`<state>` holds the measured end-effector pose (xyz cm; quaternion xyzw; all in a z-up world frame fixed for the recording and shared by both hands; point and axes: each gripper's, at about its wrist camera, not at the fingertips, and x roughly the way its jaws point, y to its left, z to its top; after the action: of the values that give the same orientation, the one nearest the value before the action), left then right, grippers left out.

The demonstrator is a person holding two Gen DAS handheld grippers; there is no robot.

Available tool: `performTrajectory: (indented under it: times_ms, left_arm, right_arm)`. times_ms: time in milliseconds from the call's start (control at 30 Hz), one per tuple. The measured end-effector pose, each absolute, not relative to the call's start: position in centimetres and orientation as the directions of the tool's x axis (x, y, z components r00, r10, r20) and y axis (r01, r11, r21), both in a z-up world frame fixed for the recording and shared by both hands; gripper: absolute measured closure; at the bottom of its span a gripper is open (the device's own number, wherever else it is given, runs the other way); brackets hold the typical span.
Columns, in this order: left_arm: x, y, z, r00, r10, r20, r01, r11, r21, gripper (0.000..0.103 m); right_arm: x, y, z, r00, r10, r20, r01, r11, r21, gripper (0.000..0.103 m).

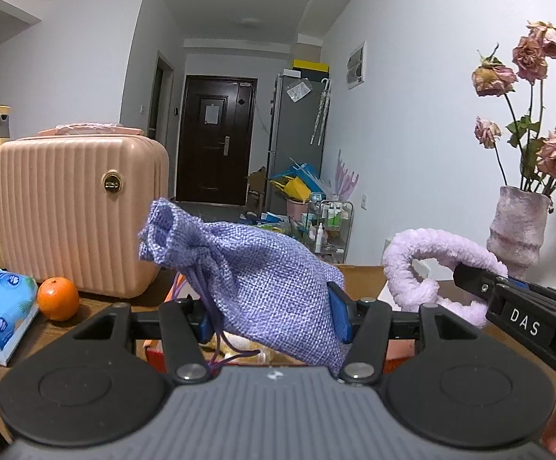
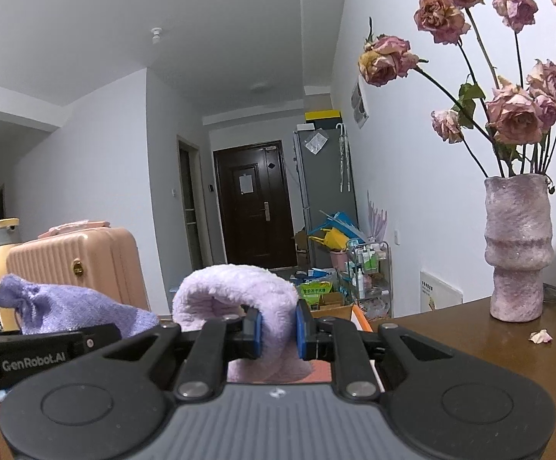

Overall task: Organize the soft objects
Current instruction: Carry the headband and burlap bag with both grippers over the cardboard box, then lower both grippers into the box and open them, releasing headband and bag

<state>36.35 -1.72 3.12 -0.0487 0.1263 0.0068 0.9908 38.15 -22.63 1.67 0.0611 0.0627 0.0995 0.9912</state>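
Lavender burlap drawstring pouch (image 1: 255,280): light, limp, coarse weave; your left gripper (image 1: 274,318) is clamped across its belly. Lilac plush towel roll (image 2: 239,299): soft, compressible; your right gripper (image 2: 278,329) pinches its fold, so grip the bulk, never loose edges.

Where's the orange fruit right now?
In the left wrist view, the round orange fruit sits low left on the wooden table, between blue tissue pack and pink suitcase.

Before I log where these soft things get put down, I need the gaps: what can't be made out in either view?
- Left wrist view: what lies under the purple drawstring pouch; the left claw and its body hide it.
- Right wrist view: the lower end of the lilac fluffy band, behind the right claw.
- Both views: the open box; only a rim shows.
- Left wrist view: tissue pack print, too small.
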Motion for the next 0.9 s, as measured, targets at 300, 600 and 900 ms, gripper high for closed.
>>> performTrajectory:
  times_ms: [300,600,900]
  left_arm:
    - [39.6,-1.7,3.1,0.966,0.011,-0.258,-0.036,0.995,-0.090,0.047]
    - [42.2,-1.8,2.7,0.960,0.019,-0.278,-0.044,0.995,-0.085,0.047]
    - [44.8,-1.5,2.0,0.942,0.006,-0.336,-0.038,0.995,-0.088,0.047]
  right_arm:
    - [41.0,-22.3,1.6,0.972,0.198,-0.126,-0.183,0.976,0.122,0.087]
    - [43.8,-21.5,1.3,0.962,0.192,-0.192,-0.177,0.980,0.096,0.087]
    - [46.6,-20.9,0.5,0.943,0.182,-0.280,-0.169,0.983,0.071,0.086]
